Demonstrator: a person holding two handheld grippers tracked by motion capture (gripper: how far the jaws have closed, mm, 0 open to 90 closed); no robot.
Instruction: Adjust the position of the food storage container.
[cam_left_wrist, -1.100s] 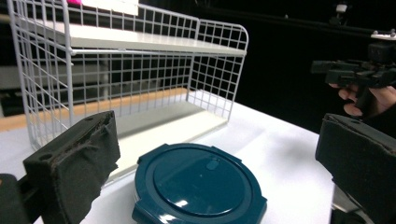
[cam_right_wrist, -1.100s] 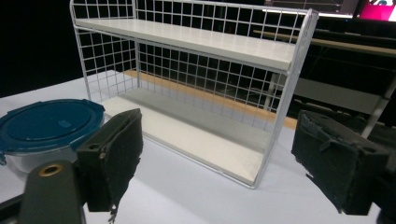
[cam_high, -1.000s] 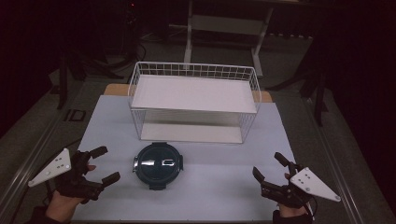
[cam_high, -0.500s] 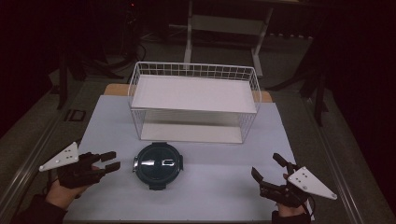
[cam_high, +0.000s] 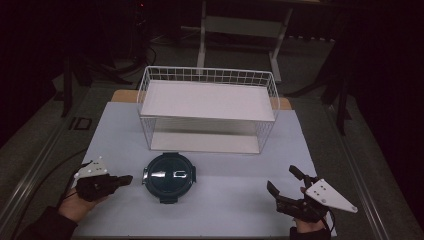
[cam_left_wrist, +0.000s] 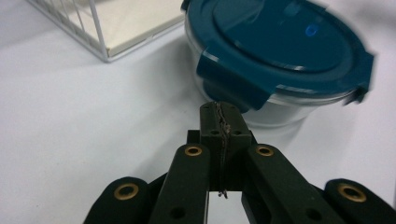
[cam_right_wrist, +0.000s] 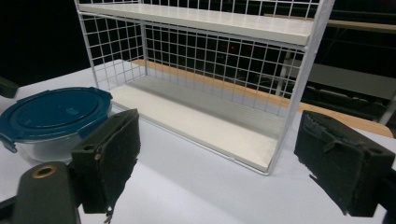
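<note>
A round glass container with a dark teal clip-on lid (cam_high: 169, 175) (cam_left_wrist: 285, 51) (cam_right_wrist: 53, 114) sits on the white table, in front of a white wire shelf rack (cam_high: 207, 107) (cam_right_wrist: 210, 70). My left gripper (cam_high: 127, 178) (cam_left_wrist: 222, 112) lies low on the table just left of the container. Its jaws have just been closing and now meet with nothing between them, the tips short of a lid clip. My right gripper (cam_high: 285, 182) (cam_right_wrist: 215, 158) rests at the table's front right with jaws wide open and empty.
The rack has an upper shelf (cam_high: 210, 100) and a lower board (cam_high: 202, 142). The white table surface (cam_high: 225, 200) spreads between the container and my right gripper. Dark floor and furniture legs surround the table.
My left gripper's jaws went from wide open to shut. The left hand dropped toward the table and moved closer to the container. The right gripper kept still.
</note>
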